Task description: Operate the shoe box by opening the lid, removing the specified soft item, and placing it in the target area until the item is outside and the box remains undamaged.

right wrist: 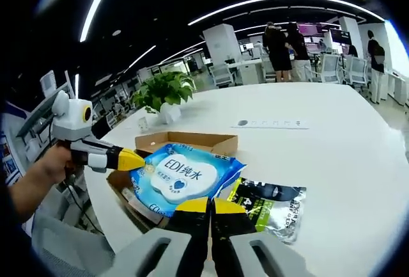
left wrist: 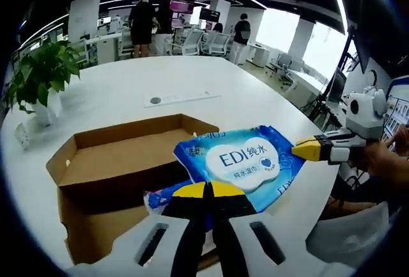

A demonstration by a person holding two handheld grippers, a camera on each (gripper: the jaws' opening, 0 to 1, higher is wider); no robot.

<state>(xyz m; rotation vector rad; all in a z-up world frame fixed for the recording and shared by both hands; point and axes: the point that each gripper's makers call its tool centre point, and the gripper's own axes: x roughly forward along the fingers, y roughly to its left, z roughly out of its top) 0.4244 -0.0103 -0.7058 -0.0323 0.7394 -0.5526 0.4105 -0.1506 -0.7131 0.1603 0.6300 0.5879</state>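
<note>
While both grippers pinch opposite edges of the blue wet-wipe pack [left wrist: 246,160], it hangs stretched between them above the open shoe box [left wrist: 115,162] and the white desk [left wrist: 192,79]. In the left gripper view, the left gripper [left wrist: 208,190] has its yellow-tipped jaws closed together on the pack's near edge at 6 o'clock, and the right gripper [left wrist: 307,150] comes in from 3 o'clock, its tips clamped on the pack's far corner, with a person's hand [left wrist: 383,158] behind it. The cardboard box lies at 9 o'clock of the pack, its lid folded open and its brown inside showing. A potted plant [left wrist: 41,72] stands at 10 o'clock near the desk edge, well apart from the box.

In the right gripper view, the right gripper [right wrist: 211,205] is closed on the pack's lower edge, the left gripper [right wrist: 137,160] holds it from 9 o'clock, and a black-and-green foil pouch [right wrist: 271,205] lies flat on the desk at 4 o'clock, just beside the pack.
</note>
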